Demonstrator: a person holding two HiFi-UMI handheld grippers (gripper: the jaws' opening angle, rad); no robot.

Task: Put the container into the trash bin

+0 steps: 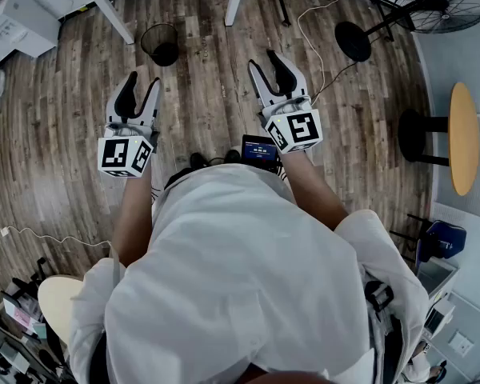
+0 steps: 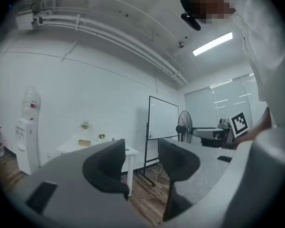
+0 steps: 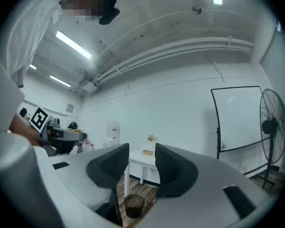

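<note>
Wood-plank flooring (image 1: 208, 94) in brown and grey runs under a white-walled room, and a person in a white shirt (image 1: 248, 270) stands on it with a claw in each hand.

Both claws point level, out in front of the body and side by side, apart from each other. The left gripper (image 1: 142, 82) has its grey jaws spread wide, with only floor and wall showing in the gap. The right gripper (image 1: 266, 62) is spread wide too and grips nothing.

A round black wire-mesh trash bin (image 1: 161, 44) stands on the floor ahead of the left claw's tips, well apart from them and from the right claw. In the right gripper view it sits low beneath the gap of the jaws, in front of a white table (image 3: 140, 161).

On that tabletop, straight beyond the right claw's jaws, rests a small tan box-shaped container (image 3: 147, 152); its detail is too small to make out. It is far from both claws.

Right of the right claw stand a black-framed whiteboard (image 3: 237, 118) and a black pedestal fan (image 3: 270, 127). Left of its jaws, against the far wall, is a white water dispenser (image 3: 113, 129).
</note>
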